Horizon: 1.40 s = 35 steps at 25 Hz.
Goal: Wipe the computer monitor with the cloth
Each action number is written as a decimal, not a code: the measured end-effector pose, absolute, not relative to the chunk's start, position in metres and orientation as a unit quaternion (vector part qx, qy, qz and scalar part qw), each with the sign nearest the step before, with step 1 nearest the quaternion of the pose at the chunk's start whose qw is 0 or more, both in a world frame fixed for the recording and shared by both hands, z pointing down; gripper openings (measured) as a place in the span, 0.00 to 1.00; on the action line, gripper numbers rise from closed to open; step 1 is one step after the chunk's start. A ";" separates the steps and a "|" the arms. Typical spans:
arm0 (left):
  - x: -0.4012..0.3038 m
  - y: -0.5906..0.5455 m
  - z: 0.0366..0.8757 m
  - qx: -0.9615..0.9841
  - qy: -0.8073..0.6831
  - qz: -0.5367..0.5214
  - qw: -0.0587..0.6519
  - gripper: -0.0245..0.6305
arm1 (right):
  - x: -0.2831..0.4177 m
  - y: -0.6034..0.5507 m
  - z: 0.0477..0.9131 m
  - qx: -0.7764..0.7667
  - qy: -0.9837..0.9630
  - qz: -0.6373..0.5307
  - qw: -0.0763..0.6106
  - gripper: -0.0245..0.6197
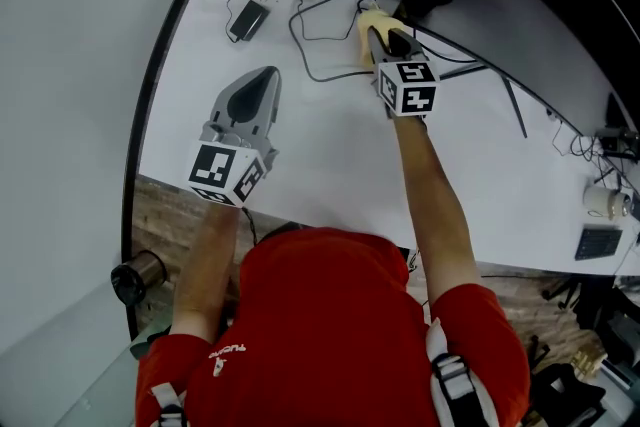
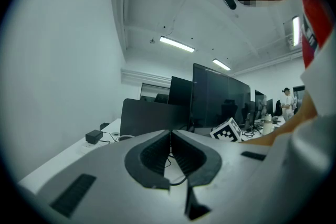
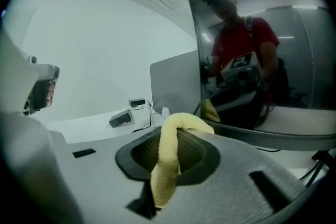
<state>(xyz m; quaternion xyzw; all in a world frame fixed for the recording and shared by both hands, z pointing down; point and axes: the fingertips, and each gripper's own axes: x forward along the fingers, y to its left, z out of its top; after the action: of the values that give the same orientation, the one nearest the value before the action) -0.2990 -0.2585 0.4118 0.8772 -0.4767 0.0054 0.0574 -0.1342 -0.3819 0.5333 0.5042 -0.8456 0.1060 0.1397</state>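
Head view: the right gripper (image 1: 380, 33) is extended toward the upper centre of the frame, its jaws closed on the cloth (image 1: 370, 18), and the cloth end sits at the foot of the dark monitor. Right gripper view confirms the grasp. The cloth (image 3: 169, 157) is a pale yellow strip with a soft, napped, towel-like surface. It is pinched between the ribbed black pads and loops up over the jaw tips in a rounded fold. The monitor (image 3: 262, 55) fills the right half of that frame; its screen is flat, glossy and dark, and it reflects the person and the ceiling lights. The fold appears close to the lower left edge of the screen; whether it touches the glass cannot be determined. The step in hand is judged to be first contact of the cloth with the screen at its lower edge; no wiped area can be distinguished. The next move calls for pressing the folded end flat against the glass with light, even force. It then calls for sweeping the cloth across the panel while keeping the hard grey jaw shells off the surface. The left gripper (image 1: 266, 80) hovers over the white, matt desk (image 1: 330, 165) at left centre of the head view, well apart from the monitor. In the left gripper view its jaws meet with nothing between them. Thin black cables (image 1: 318, 25) lie on the desk between the tips of the two grippers.
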 end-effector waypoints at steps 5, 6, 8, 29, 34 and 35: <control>-0.301 -0.259 0.414 0.877 -0.477 0.006 0.061 0.05 | -0.143 -0.387 0.528 0.500 -0.849 0.105 0.133 0.13; -0.300 -0.259 0.415 0.877 -0.476 0.006 0.061 0.05 | -0.142 -0.388 0.527 0.502 -0.848 0.106 0.131 0.13; -0.300 -0.258 0.415 0.878 -0.475 0.007 0.062 0.05 | -0.140 -0.391 0.524 0.507 -0.846 0.109 0.126 0.13; -0.280 -0.251 0.414 0.885 -0.461 0.004 0.062 0.05 | -0.121 -0.393 0.469 0.583 -0.804 0.116 0.034 0.13; -0.273 -0.250 0.410 0.889 -0.454 0.001 0.059 0.05 | -0.120 -0.392 0.447 0.586 -0.802 0.110 0.018 0.13; -0.271 -0.250 0.408 0.890 -0.453 0.000 0.059 0.05 | -0.120 -0.392 0.442 0.587 -0.802 0.109 0.015 0.13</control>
<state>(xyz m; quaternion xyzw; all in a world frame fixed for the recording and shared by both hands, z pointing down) -0.2714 -0.2497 0.4083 0.8896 -0.4529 -0.0001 0.0587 -0.1199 -0.3917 0.4424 0.5874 -0.8017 0.1095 0.0154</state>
